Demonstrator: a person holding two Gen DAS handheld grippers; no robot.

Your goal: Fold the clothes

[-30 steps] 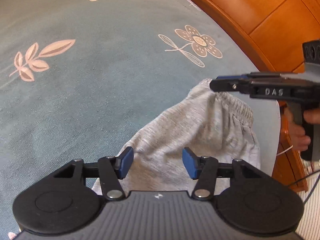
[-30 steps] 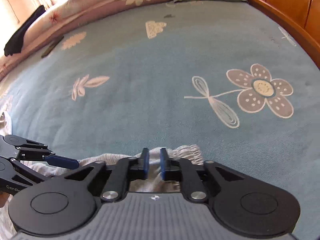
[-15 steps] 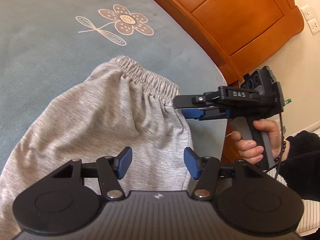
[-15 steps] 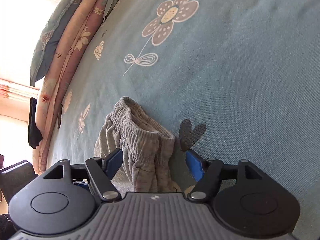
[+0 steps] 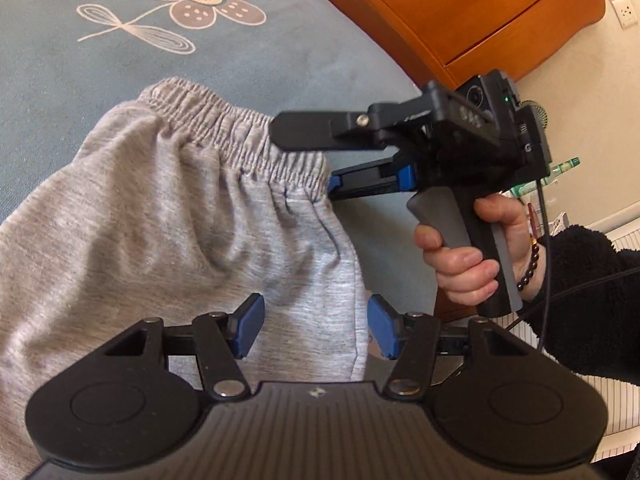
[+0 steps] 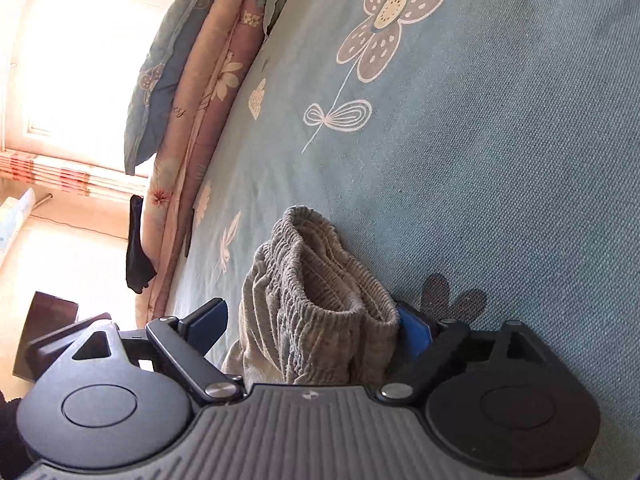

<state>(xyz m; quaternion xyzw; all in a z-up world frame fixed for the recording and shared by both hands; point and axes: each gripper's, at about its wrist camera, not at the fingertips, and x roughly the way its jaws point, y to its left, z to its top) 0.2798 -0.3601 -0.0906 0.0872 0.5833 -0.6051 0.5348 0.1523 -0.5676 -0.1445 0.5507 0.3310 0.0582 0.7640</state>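
Lying on woven blue bedding [image 5: 60,92], soft grey trousers' [image 5: 168,208] ribbed waistband sits between the right tool's [image 6: 308,328] just-widened jaws; left tool [image 5: 316,326] half-open, empty.

Grey trousers [image 5: 168,216] legs cut off — lower-left edge, sleeve [image 5: 588,300] cropped right

Left gripper [image 5: 316,326] jaws parted, right gripper [image 5: 302,162] jaws just widened

Only one readable marking: the embossed letters "DAS" on the dark side plate of the right gripper [image 5: 304,162], seen from the left wrist view, tilted and partly in shadow. Faint cursive script on the pink folded quilt [image 6: 208,92] at the far edge of the bed, too small to read. Nothing legible elsewhere, neither on the grey trousers [image 5: 168,216] nor on the flowered bedspread [image 6: 500,140].
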